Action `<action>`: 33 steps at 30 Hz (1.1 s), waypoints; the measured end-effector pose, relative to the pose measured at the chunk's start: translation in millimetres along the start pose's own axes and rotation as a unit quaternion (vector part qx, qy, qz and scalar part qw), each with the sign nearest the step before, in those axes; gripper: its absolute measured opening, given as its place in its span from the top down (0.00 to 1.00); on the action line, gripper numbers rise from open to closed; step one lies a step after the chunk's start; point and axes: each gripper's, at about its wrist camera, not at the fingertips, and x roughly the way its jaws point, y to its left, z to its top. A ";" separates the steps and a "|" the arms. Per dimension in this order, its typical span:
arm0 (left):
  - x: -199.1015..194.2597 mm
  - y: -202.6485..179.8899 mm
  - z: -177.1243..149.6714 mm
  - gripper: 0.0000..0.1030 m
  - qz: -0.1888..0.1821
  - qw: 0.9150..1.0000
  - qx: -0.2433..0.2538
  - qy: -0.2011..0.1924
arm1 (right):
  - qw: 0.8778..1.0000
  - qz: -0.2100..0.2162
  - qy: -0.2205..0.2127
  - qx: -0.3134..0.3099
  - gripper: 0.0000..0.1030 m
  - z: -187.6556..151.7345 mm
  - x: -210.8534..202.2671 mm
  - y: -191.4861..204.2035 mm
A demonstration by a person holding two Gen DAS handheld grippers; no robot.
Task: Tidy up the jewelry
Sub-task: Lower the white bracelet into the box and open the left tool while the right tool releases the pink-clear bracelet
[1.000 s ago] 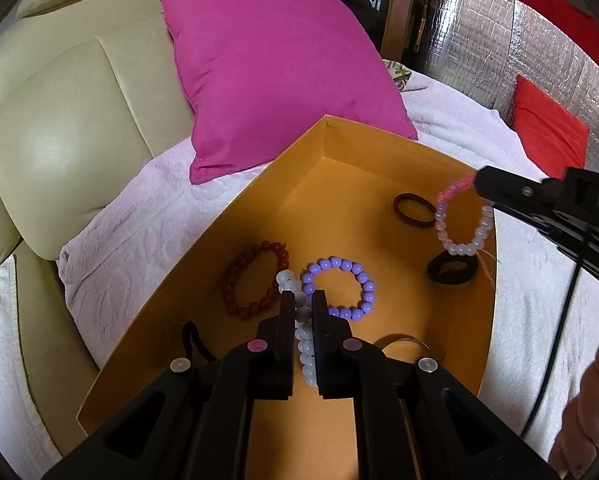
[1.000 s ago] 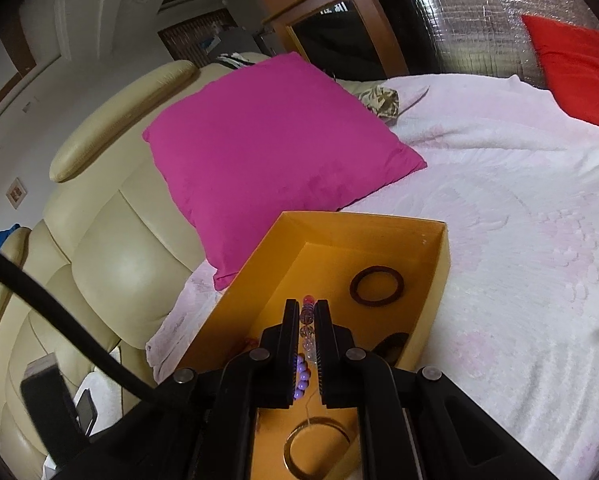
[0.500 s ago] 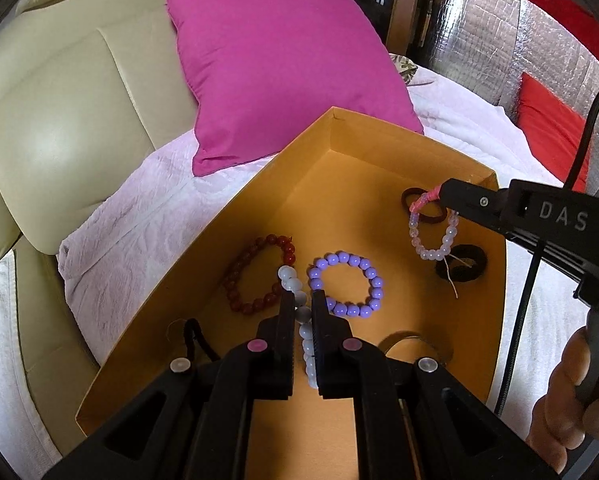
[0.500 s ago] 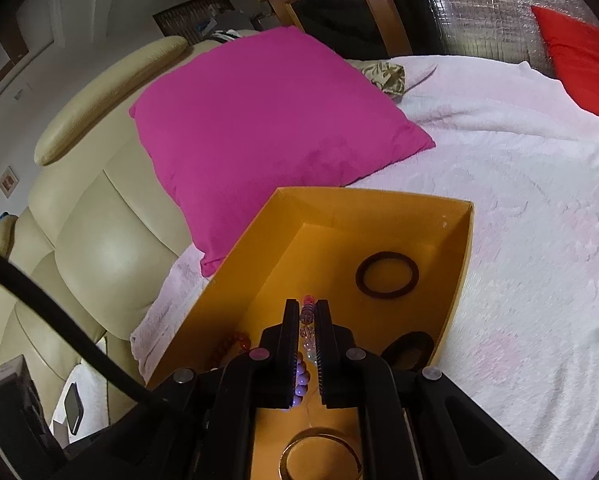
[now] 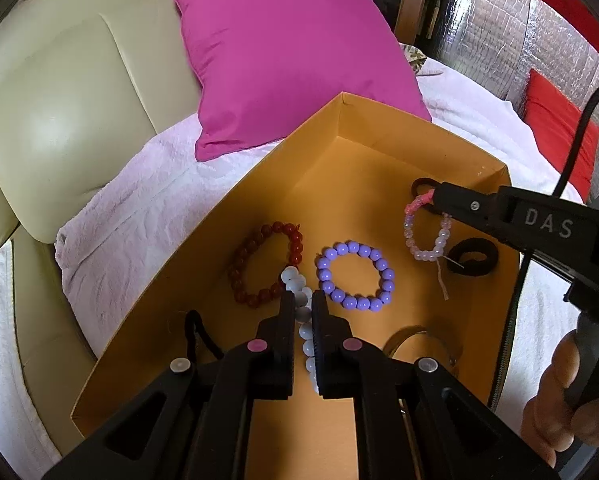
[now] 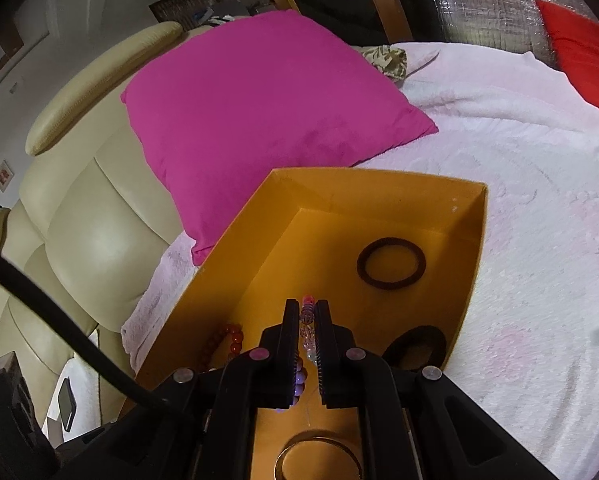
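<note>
Looking along the left gripper point(image 5: 302, 304) — clenched on white beads point(image 5: 297, 284) — shows the right gripper point(image 5: 433, 199) gripping a pink bracelet point(image 5: 423, 236); its own view hides most beads.

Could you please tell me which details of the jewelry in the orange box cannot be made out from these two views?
- White beaded bracelet, left wrist view: its lower part is hidden between the left claw fingers.
- Thin gold bangle, right wrist view: cut off by the bottom edge and the right claw.
- Dark red beaded bracelet, right wrist view: mostly behind the claw body.
- Pink and clear beaded bracelet, left wrist view: whether it touches the orange cardboard box floor is unclear.
</note>
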 end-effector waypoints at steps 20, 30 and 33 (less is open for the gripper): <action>8.3 1.2 -0.4 0.92 0.013 1.000 -0.002 0.018 | 1.000 -0.014 0.014 0.005 0.91 -2.3 15.8 0.8; 9.4 2.6 0.4 0.76 0.026 0.999 -0.002 0.020 | 1.000 -0.030 0.011 0.002 0.91 -3.1 14.6 2.2; 7.1 1.3 0.9 0.59 0.033 0.999 0.002 0.012 | 1.000 -0.028 0.011 0.008 0.88 -2.0 13.3 1.1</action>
